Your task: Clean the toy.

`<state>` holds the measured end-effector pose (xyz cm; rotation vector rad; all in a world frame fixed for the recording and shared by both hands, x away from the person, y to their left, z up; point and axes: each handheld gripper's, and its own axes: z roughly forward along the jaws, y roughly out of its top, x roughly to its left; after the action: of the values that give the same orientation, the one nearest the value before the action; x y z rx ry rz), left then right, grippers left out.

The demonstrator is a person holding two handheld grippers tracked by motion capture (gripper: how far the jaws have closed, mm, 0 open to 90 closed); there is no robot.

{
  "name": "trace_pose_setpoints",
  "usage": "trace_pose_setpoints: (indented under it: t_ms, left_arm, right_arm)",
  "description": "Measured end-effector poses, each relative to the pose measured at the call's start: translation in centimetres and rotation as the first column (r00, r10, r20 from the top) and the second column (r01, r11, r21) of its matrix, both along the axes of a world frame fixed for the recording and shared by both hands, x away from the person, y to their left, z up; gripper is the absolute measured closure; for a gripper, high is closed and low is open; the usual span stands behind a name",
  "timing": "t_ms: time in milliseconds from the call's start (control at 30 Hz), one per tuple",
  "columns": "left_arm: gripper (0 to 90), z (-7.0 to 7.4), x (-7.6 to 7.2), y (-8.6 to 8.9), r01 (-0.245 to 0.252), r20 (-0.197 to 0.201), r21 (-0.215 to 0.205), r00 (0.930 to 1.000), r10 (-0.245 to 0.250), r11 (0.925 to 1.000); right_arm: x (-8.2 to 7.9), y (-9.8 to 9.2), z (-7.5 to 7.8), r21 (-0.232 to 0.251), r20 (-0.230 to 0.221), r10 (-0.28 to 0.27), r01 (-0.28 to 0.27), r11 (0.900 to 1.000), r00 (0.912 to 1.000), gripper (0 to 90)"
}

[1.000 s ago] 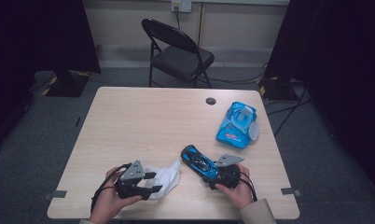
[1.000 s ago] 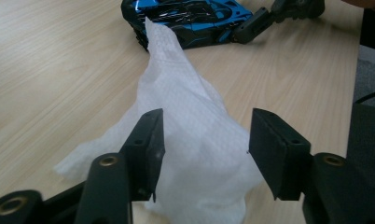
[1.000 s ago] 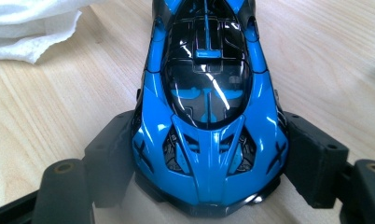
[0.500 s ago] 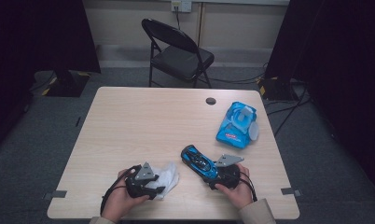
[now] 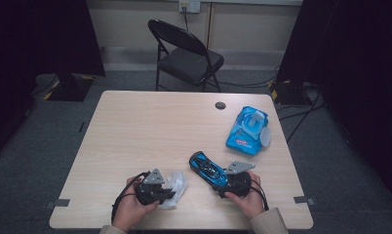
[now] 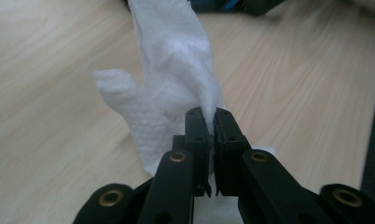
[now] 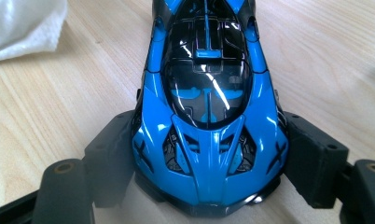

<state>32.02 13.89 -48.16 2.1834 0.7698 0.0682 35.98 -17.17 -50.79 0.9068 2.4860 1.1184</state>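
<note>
A crumpled white wipe lies near the table's front edge. My left gripper is shut on it; its jaws have just been closing with the wipe between them. In the left gripper view the two pads meet at my left gripper, pinching a fold of the wipe, which stands up ahead of them. A blue and black toy car rests on the table to the right. My right gripper is shut on its near end. The right gripper view has the car held from both sides by my right gripper.
A blue pack of wipes with its lid open lies at the right side of the wooden table. A round cable hole sits near the far edge. A black folding chair stands behind the table.
My left gripper has shifted a little to the right onto the wipe and its jaws have closed on it, bunching the wipe. The right gripper and the car have stayed put.
</note>
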Motion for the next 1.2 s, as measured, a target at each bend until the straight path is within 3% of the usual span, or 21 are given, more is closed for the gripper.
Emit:
trace_pose_setpoints:
  t_ms: [67, 267, 333, 467, 600, 867, 967, 1000, 1133, 1200]
  left_arm:
    - [86.1, 1.2, 0.3, -1.1, 0.01, 0.018, -0.042, 0.9998, -0.009, 0.9991]
    - [86.2, 3.3, 1.6, -4.2, 0.039, 0.063, -0.071, 0.9974, -0.034, 0.9968]
    - [86.2, 3.5, 1.9, -4.7, 0.044, 0.064, -0.076, 0.9972, -0.039, 0.9961]
    - [86.2, 3.6, 3.2, -7.5, 0.06, 0.071, -0.086, 0.996, -0.054, 0.9944]
    - [86.2, 3.4, 3.8, -9.3, 0.08, 0.066, -0.086, 0.9951, -0.074, 0.9931]
    - [85.3, 1.1, 4.7, -13.4, 0.093, 0.059, -0.015, 0.994, -0.092, 0.9956]
    - [84.8, 0.5, 4.7, -13.7, 0.112, 0.069, -0.007, 0.9915, -0.111, 0.9937]
    - [84.9, 0.3, 4.8, -13.7, 0.102, 0.057, -0.025, 0.9933, -0.1, 0.9945]
    - [85.0, 0.1, 4.9, -13.6, 0.105, 0.051, -0.031, 0.9934, -0.103, 0.994]
    - [85.1, 0.0, 4.8, -13.9, 0.11, 0.079, -0.005, 0.9908, -0.11, 0.9939]
  right_arm:
    - [0.0, 0.0, 0.0, 0.0, 0.0, 0.0, 0.0, 1.0, 1.0, 25.6]
    - [0.0, 0.0, 0.0, 0.0, 0.0, 0.0, 0.0, 1.0, 1.0, 25.6]
    - [0.0, 0.0, 0.0, 0.0, 0.001, 0.0, 0.0, 1.0, 1.0, 25.6]
    - [0.0, 0.0, 0.0, 0.0, 0.0, 0.0, 0.0, 1.0, 1.0, 25.6]
    - [0.0, 0.0, 0.0, 0.0, 0.001, 0.0, 0.0, 1.0, 1.0, 25.6]
    - [0.0, 0.0, 0.0, -0.001, 0.003, 0.0, 0.0, 1.0, 1.0, 25.8]
    - [0.0, 0.0, 0.0, -0.001, 0.004, 0.001, -0.001, 1.0, 1.0, 25.8]
    - [0.0, 0.0, 0.0, -0.001, 0.004, 0.0, 0.0, 1.0, 1.0, 25.9]
    - [-0.1, 0.0, 0.0, -0.002, 0.005, 0.0, 0.0, 1.0, 1.0, 25.9]
    - [-0.1, 0.0, 0.0, -0.002, 0.005, 0.0, 0.0, 1.0, 1.0, 26.0]
